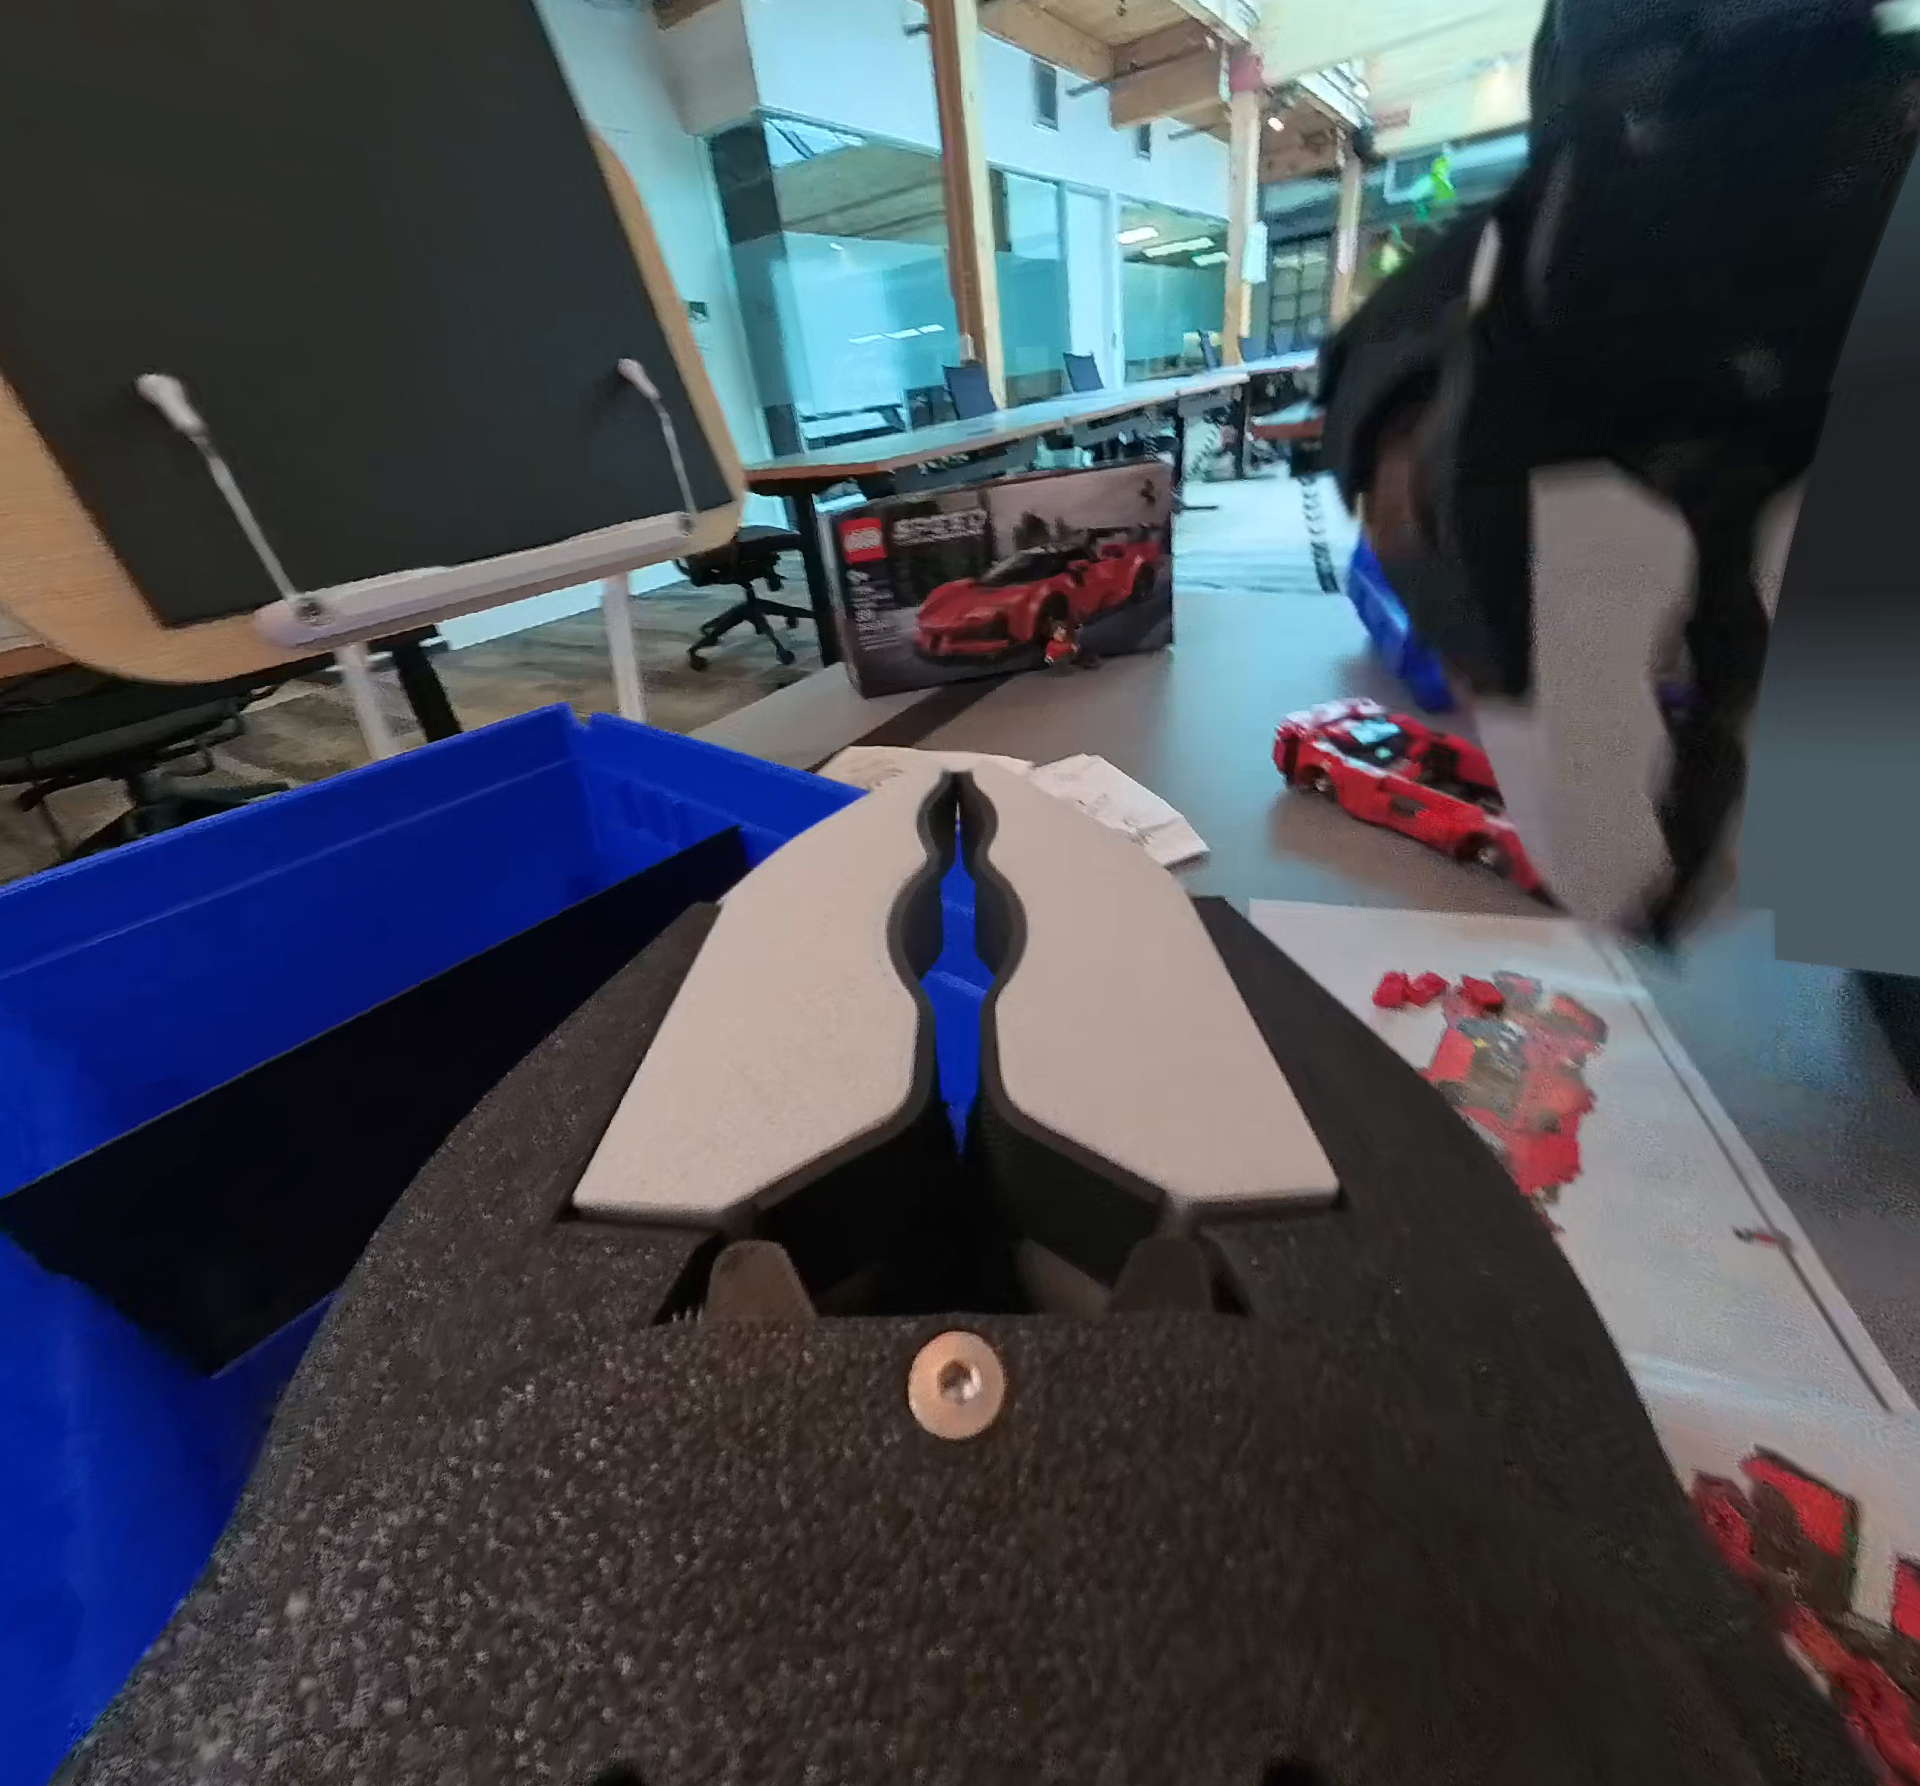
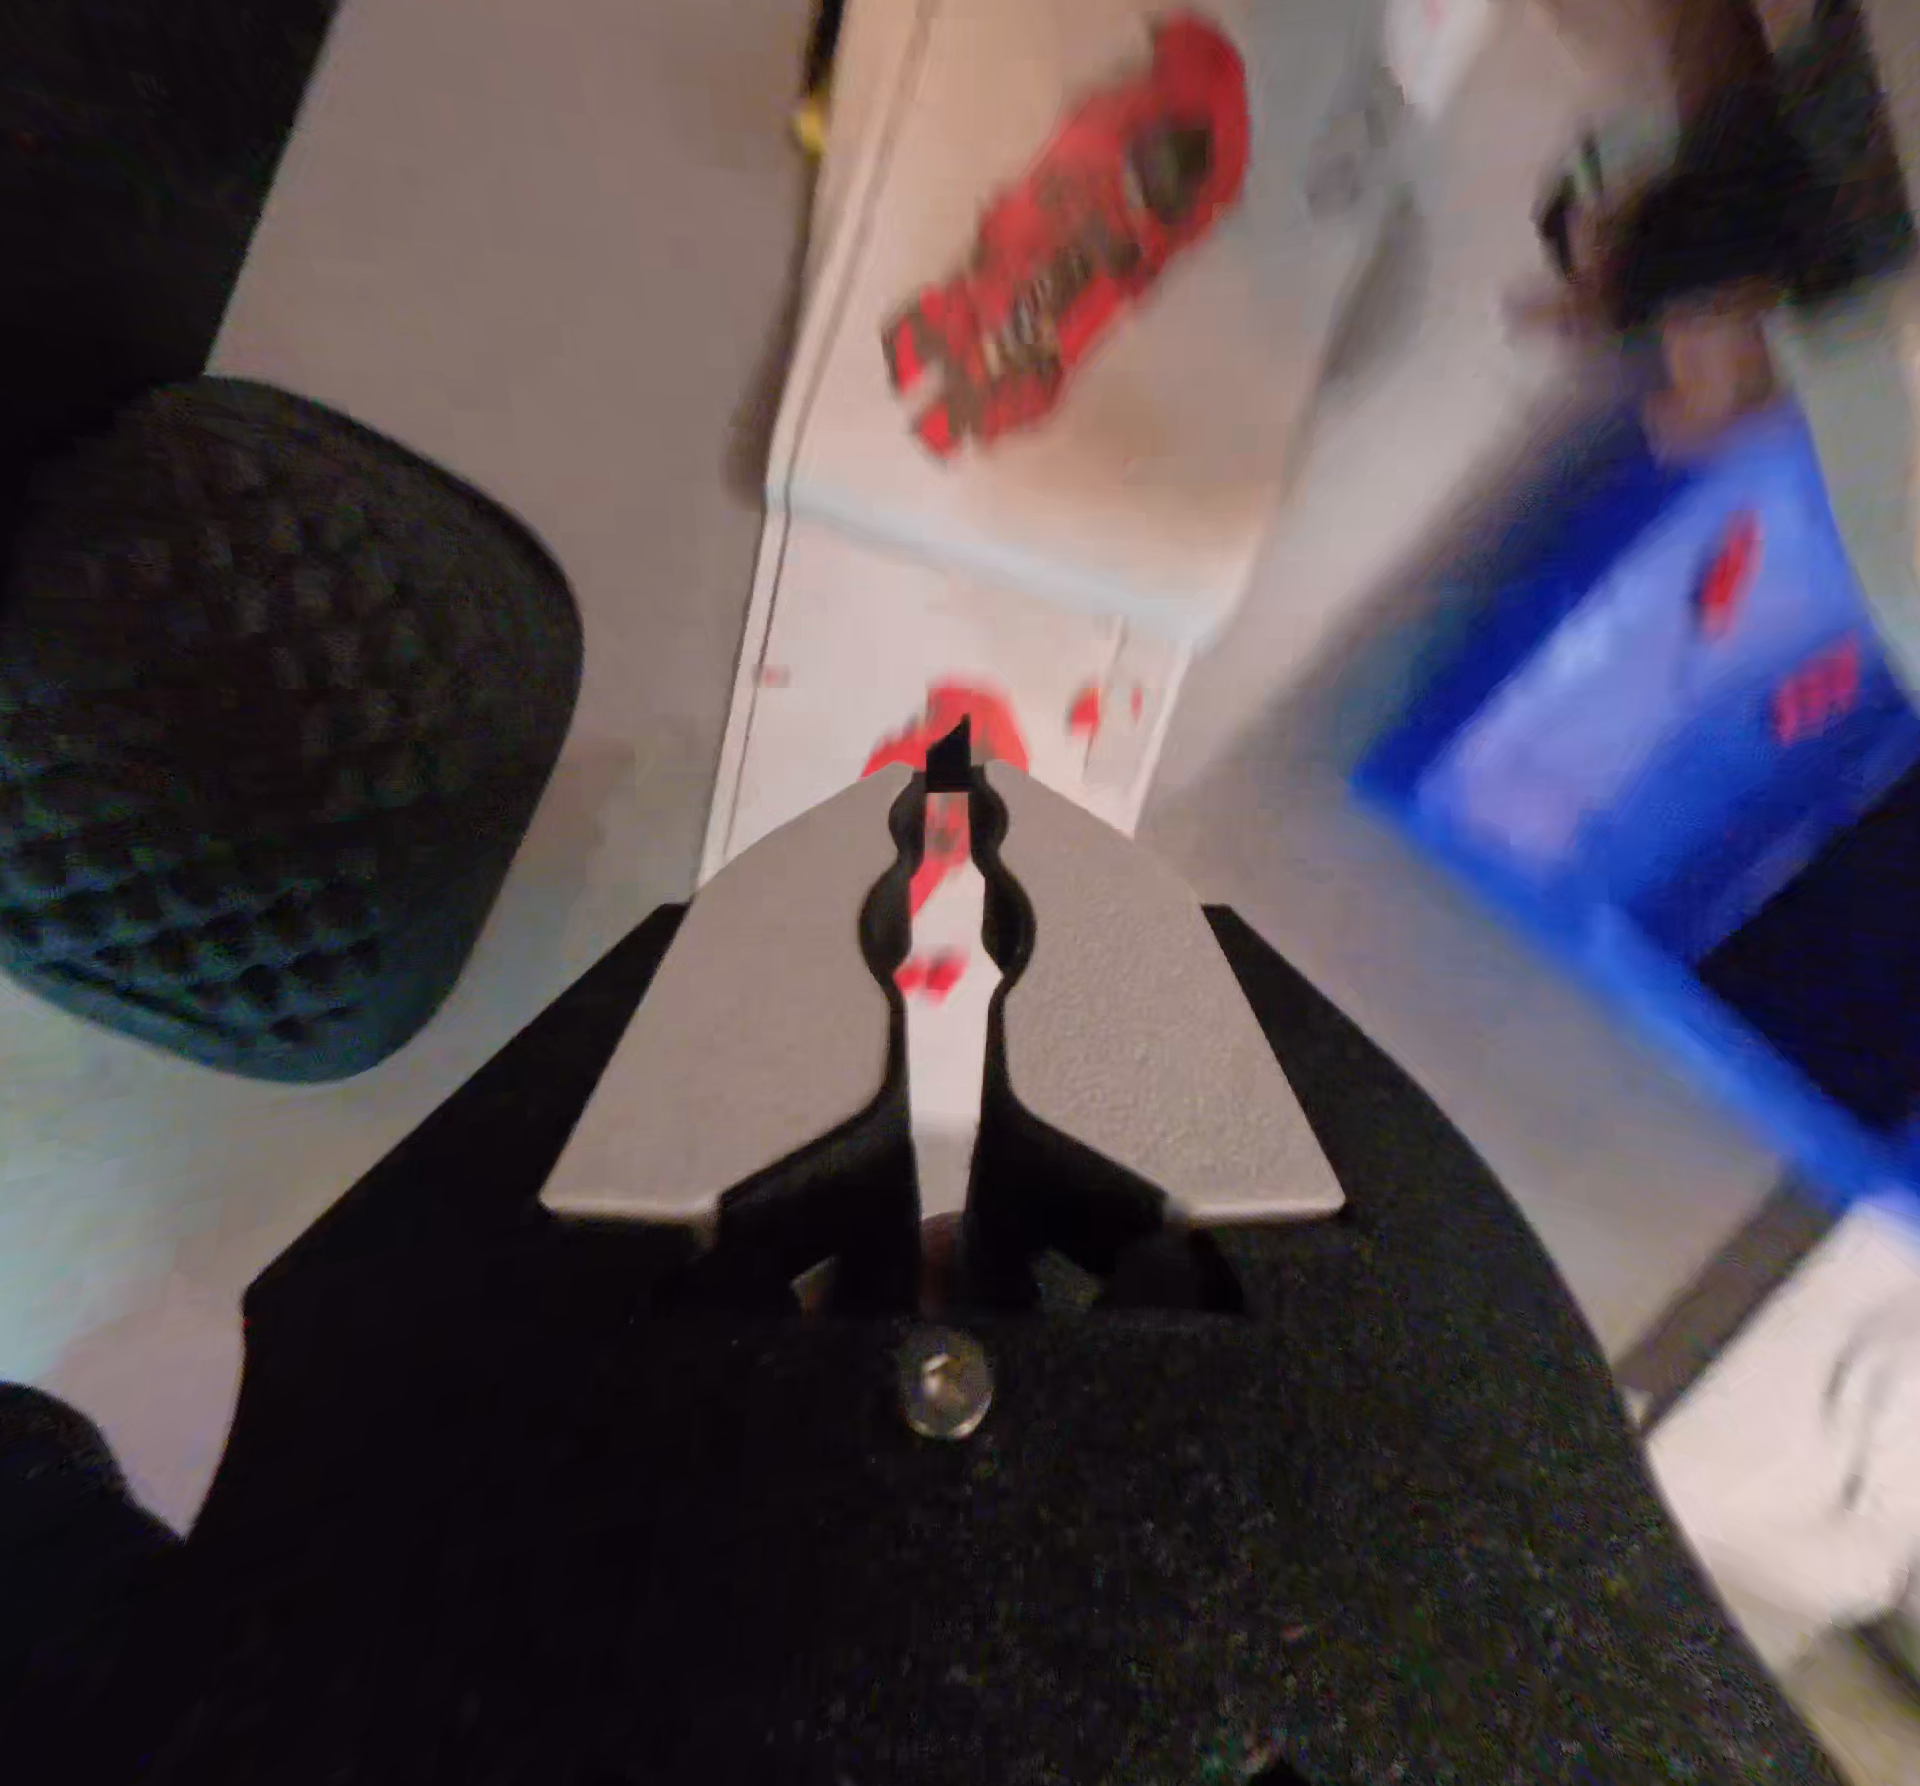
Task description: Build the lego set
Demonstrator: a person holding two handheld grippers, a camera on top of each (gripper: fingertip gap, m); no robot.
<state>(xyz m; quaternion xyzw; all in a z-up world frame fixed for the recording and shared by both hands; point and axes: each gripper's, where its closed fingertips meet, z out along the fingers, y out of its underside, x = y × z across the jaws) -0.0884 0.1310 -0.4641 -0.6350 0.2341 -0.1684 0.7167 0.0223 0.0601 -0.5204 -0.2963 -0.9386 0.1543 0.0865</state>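
Note:
My left gripper (image 1: 958, 786) is shut with nothing between its tips, held over the edge of a blue bin (image 1: 312, 905). My right gripper (image 2: 951, 770) is shut on a small black lego piece (image 2: 951, 754) that sticks out past its tips, above the open instruction booklet (image 2: 1049, 531). The right wrist view is blurred. In the left wrist view the right gripper (image 1: 1652, 915) shows as a blurred black and grey shape at the right, over the booklet (image 1: 1621, 1217). The built red lego car (image 1: 1392, 780) stands on the grey table beyond it.
The lego set's box (image 1: 1003, 573) stands upright at the table's far side. Loose white papers (image 1: 1101, 801) lie past the left fingertips. A second blue bin (image 2: 1621, 687) with red pieces is at the right. A black textured handle (image 2: 260, 728) is at the left.

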